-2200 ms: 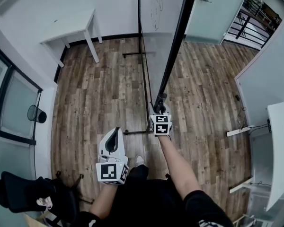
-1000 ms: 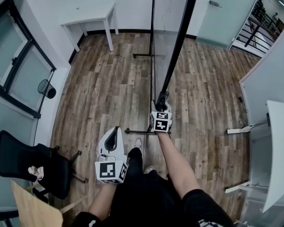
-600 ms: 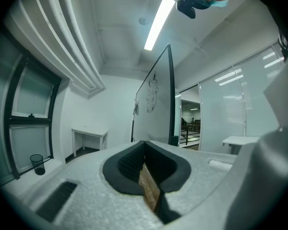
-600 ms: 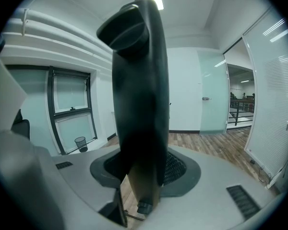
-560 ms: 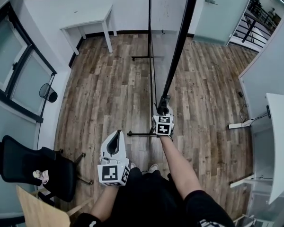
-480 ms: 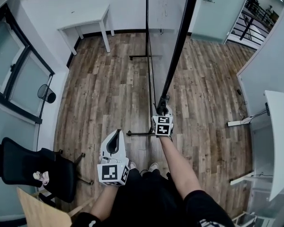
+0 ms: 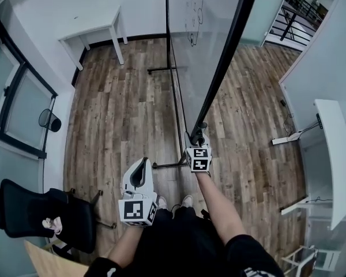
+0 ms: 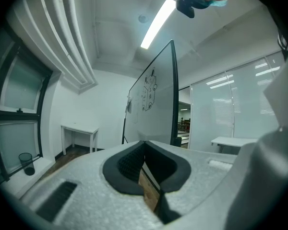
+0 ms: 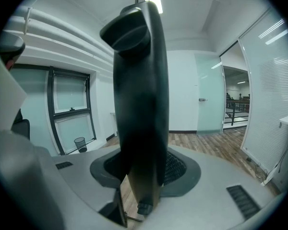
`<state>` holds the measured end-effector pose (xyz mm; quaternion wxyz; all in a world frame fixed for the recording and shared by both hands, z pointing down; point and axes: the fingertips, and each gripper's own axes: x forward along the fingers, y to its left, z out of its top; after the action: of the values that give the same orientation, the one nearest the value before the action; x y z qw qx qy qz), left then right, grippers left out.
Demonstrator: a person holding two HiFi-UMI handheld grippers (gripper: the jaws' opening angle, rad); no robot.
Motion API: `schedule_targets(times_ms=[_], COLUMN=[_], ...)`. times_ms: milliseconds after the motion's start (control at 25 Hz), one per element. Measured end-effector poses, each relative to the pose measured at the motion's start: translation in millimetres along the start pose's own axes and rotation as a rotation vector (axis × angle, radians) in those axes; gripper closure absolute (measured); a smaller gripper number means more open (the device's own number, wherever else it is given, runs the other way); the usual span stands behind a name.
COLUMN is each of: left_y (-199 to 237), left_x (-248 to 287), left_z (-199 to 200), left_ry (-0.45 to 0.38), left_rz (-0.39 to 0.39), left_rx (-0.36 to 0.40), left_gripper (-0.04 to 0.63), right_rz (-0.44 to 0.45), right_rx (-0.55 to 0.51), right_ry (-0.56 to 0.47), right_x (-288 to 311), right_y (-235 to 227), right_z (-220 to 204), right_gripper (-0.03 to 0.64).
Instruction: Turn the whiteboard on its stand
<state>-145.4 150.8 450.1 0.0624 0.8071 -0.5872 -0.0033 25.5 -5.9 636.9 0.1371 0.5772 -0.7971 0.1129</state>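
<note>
Whiteboard (image 7: 207, 27) upright on its stand (image 7: 174, 105), edge-on over the wood floor (image 7: 118, 117). Right gripper (image 7: 197, 138) clamped on its black frame (image 7: 220, 78). Left gripper (image 7: 142, 165) closed, empty, apart from the board.

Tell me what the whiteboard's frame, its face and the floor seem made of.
Whiteboard frame: black, matte, probably painted metal or plastic.
Board face: smooth glossy white coating, faintly reflecting the floor.
Floor: wood-look planks, grain and seams visible; wood or laminate unclear.
</note>
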Motion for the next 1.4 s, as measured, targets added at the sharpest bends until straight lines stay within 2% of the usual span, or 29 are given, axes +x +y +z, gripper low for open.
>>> schedule_targets(times_ms=[480, 1400], left_y=[-12, -12], left_x=[-10, -9], left_z=[5, -11], left_ry=[-0.001, 0.026], left_rz=[-0.021, -0.030], left_rx=[-0.017, -0.034], left_gripper=[0.580, 0.580], right_rz=[0.008, 0.013], right_rx=[0.000, 0.004], right_ry=[0.003, 0.024], right_x=[-46, -83], right_y=[10, 32], right_z=[-10, -30], right_gripper=[0.449, 0.449])
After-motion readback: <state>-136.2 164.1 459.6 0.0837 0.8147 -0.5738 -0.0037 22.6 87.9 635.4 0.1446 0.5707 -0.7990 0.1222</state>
